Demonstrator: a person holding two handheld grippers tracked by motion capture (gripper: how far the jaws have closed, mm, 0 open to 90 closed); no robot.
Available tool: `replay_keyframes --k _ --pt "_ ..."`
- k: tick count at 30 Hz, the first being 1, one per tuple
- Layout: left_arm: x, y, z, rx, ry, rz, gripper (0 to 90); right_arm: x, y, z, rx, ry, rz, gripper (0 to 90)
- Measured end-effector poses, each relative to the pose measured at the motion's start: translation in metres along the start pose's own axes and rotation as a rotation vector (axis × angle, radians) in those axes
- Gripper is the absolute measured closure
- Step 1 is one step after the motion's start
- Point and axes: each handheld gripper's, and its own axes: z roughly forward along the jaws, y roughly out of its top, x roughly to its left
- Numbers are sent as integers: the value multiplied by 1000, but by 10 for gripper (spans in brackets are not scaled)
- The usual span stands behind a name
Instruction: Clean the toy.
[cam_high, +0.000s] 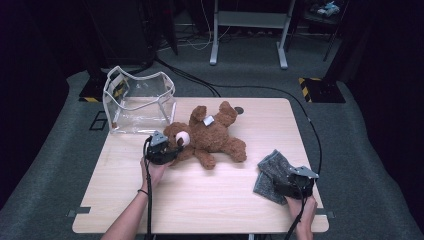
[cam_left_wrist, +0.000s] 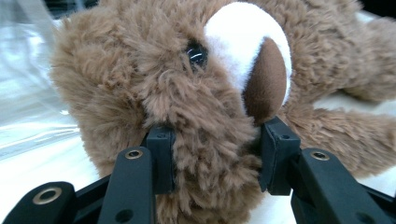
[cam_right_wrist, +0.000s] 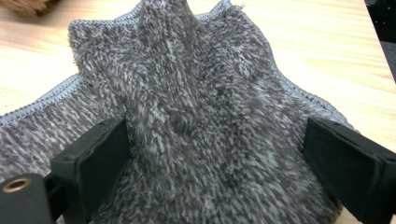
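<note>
While the teddy bear (cam_high: 210, 135) lay on its back near the middle of the tabletop (cam_high: 200, 200), head toward the person and legs splayed to the far and right sides, the left gripper (cam_high: 167, 154) had its jaws pressed into the plush of the head, just under the white muzzle; in the left gripper view the fur (cam_left_wrist: 210, 154) bulged between the two black pads, so it was clamped on the bear's head. Bear looked light, soft and squashy, no stiff parts apart from the small hard eye (cam_left_wrist: 196, 53); fur gave decent friction, so slipping seemed unlikely, but the limbs would probably flop and dangle when lifted. Head or torso judged the best hold, since a thin arm or leg would let the body swing. A small grey tag (cam_high: 208, 120) sat on the chest. Right gripper (cam_high: 294, 186) rested over the grey fuzzy cloth (cam_high: 272, 175) near the right front edge of the tabletop; its jaws stood apart on either side of a raised fold (cam_right_wrist: 196, 116), not squeezing it as far as could be seen. Cloth looked limp and light, would crumple and drape, best pinched at a bunched fold. A clear plastic bag (cam_high: 140, 102) stood open at the far left corner, just beside the bear's arm, thin-walled and likely to tip or collapse if pushed.
</note>
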Motion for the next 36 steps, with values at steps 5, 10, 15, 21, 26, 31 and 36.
replay_keyframes --k 5,10,15,21,26,31,36 --pt "1 1 -1 7 -91 -17 564 2 11 -12 -12 27 -48 34" --pt "3 6 0 51 -166 -2 559 16 30 -19 40 130 -168 16" --pt "0 9 3 77 -213 4 540 27 37 2 177 188 -300 0" --pt "-1 10 5 91 -172 36 396 23 36 14 261 223 -271 156" --pt "-9 7 1 86 -88 88 255 21 33 7 212 225 -246 446" --pt "-18 0 -4 55 -42 99 209 23 29 3 165 190 -214 711" --pt "-20 -2 -4 33 -24 75 196 22 28 2 147 169 -198 769"
